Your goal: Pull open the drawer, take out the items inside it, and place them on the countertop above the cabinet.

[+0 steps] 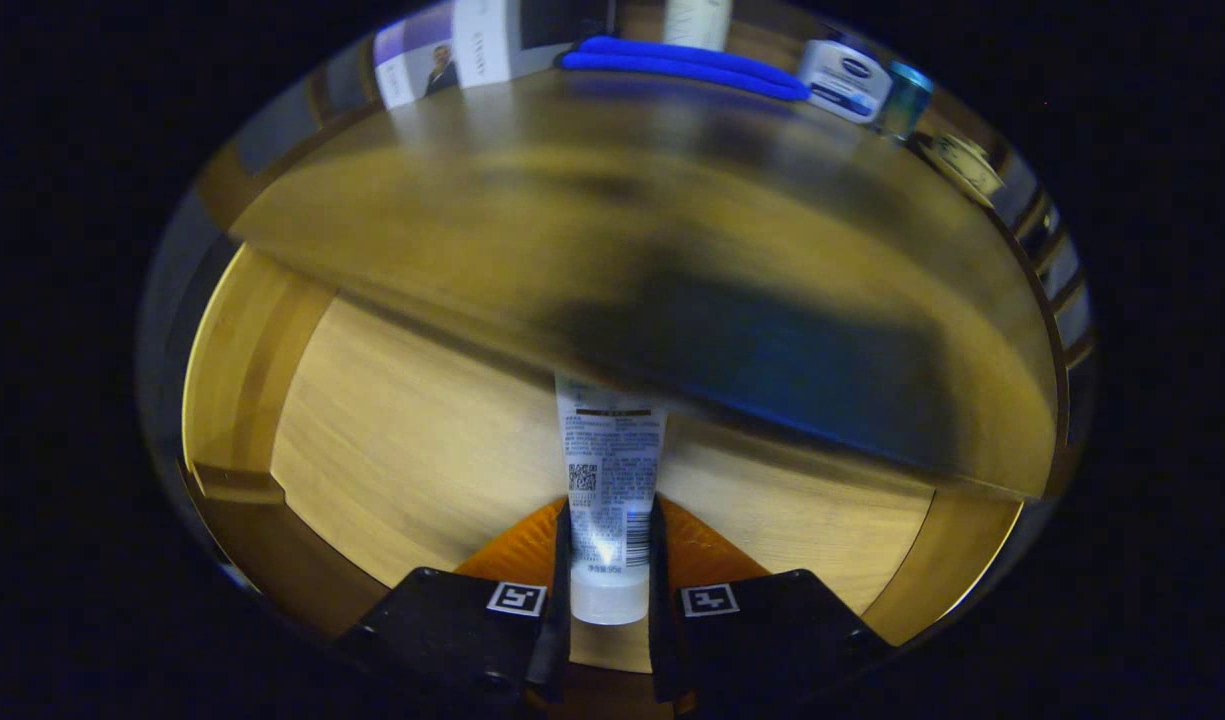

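One broad wooden countertop point(532, 200) ahead and above, blurred, overhanging the far end of the tube. Beneath it, open drawer point(402, 440) with pale wood floor. Along the countertop's far edge: blue flat item point(682, 65), white jar point(844, 80), teal can point(905, 98). Gripper point(609, 570) clamped on white tube point(609, 480), both fingers point(562, 560) pressing its sides, cap end nearest

- The tube point(610, 490), clamped between the gripper point(609, 590) fingers, bears fine print, a QR code and a barcode; none of it is legible.
- The jar point(844, 80) at the counter point(612, 210) far edge has a blurred logo.
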Motion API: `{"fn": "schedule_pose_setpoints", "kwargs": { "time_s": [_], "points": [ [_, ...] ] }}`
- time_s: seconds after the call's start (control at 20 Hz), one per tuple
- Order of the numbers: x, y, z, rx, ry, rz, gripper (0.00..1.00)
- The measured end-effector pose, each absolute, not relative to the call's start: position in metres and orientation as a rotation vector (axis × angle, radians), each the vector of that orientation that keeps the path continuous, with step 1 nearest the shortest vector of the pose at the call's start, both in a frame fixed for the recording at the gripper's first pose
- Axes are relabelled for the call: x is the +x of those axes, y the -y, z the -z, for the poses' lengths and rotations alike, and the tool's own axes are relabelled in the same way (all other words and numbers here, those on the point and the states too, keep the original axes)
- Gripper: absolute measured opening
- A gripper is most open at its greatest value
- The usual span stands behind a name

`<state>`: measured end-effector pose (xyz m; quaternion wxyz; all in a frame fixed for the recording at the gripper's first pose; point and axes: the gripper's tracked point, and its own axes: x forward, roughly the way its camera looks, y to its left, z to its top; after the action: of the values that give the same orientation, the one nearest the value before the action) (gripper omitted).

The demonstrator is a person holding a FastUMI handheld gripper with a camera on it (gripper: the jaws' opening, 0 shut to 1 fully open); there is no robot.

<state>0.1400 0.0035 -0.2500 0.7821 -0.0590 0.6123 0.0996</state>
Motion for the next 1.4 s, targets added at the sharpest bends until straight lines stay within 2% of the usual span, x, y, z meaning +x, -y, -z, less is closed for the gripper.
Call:
{"fn": "schedule_pose_setpoints", "kwargs": {
  "time_s": [0.5, 1.0, 1.4],
  "points": [
    [0.112, -0.026, 0.202, -0.169, -1.273, -0.390, 0.35],
    [0.077, -0.040, 0.128, -0.157, -1.133, -0.511, 0.35],
    [0.117, -0.023, 0.090, -0.128, -1.032, -0.431, 0.34]
  ]
}}
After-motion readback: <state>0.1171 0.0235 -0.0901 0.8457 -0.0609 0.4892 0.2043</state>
